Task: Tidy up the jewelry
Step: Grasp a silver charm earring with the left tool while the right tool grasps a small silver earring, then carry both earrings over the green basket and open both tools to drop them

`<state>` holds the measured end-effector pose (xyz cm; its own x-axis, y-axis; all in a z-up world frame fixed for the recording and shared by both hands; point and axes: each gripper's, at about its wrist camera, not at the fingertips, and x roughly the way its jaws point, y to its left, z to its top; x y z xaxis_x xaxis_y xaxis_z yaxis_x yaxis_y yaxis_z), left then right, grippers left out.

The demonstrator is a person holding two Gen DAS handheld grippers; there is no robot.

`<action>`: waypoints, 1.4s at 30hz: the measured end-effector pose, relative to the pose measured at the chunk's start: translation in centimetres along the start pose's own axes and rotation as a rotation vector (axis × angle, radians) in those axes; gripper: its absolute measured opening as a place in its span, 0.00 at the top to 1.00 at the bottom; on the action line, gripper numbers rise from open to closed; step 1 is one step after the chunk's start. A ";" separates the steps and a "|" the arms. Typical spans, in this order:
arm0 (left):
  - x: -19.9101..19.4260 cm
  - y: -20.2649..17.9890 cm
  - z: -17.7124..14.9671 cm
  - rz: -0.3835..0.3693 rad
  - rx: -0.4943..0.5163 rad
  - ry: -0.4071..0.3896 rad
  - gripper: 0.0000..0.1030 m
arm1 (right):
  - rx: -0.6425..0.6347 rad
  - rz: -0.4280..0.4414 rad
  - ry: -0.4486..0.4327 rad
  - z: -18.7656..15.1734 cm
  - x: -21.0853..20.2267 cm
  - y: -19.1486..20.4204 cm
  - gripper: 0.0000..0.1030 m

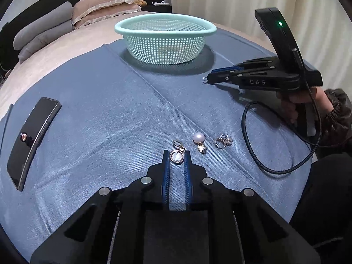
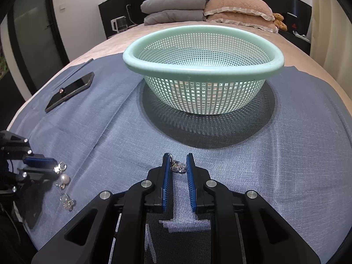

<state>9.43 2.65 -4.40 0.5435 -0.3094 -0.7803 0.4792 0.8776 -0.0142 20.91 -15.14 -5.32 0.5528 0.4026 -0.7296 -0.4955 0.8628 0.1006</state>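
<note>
My left gripper [image 1: 176, 154] is shut on an oval pendant earring [image 1: 176, 158] that rests low on the blue cloth [image 1: 110, 110]. To its right lie a pearl earring [image 1: 198, 138] and a crystal ring [image 1: 223, 142]. The right wrist view shows them at the lower left: left gripper [image 2: 55, 168], pearl earring [image 2: 65, 178], crystal ring [image 2: 67, 201]. My right gripper [image 2: 177, 157] is shut on a small sparkly jewelry piece [image 2: 178, 167], held above the cloth in front of the mint mesh basket [image 2: 202, 70]. Seen from the left wrist, the right gripper [image 1: 208, 80] hangs right of the basket [image 1: 165, 28].
A black phone [image 1: 33, 140] lies on the cloth at the left with a small pink bead [image 1: 23, 136] on it. A black cable [image 1: 275, 171] loops on the cloth under the person's hand [image 1: 308, 103]. Pillows [image 2: 239, 8] and folded grey bedding [image 2: 173, 6] lie beyond the basket.
</note>
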 end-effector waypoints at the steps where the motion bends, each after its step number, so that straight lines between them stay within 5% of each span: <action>1: -0.2 -0.3 0.0 -0.007 0.007 0.000 0.87 | 0.000 -0.001 -0.001 0.0 0.0 0.0 0.86; 17: -3.6 1.3 2.0 -0.094 -0.030 -0.101 0.87 | 0.027 -0.021 -0.102 0.6 -5.0 -1.3 0.86; 28: -2.4 1.9 10.8 -0.106 0.084 -0.205 0.87 | -0.031 -0.054 -0.283 6.4 -9.4 -1.1 0.86; 32: -1.8 3.4 14.7 -0.113 0.030 -0.260 0.86 | -0.007 -0.083 -0.331 8.1 -9.2 -2.1 0.86; 42: 5.1 4.4 17.4 -0.116 -0.056 -0.141 0.86 | 0.049 -0.088 -0.230 7.6 -4.0 -3.8 0.86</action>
<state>26.33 -1.41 2.38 0.5803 -0.4545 -0.6758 0.5073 0.8509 -0.1366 25.68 -17.70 2.41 0.7334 0.3793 -0.5642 -0.4088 0.9091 0.0798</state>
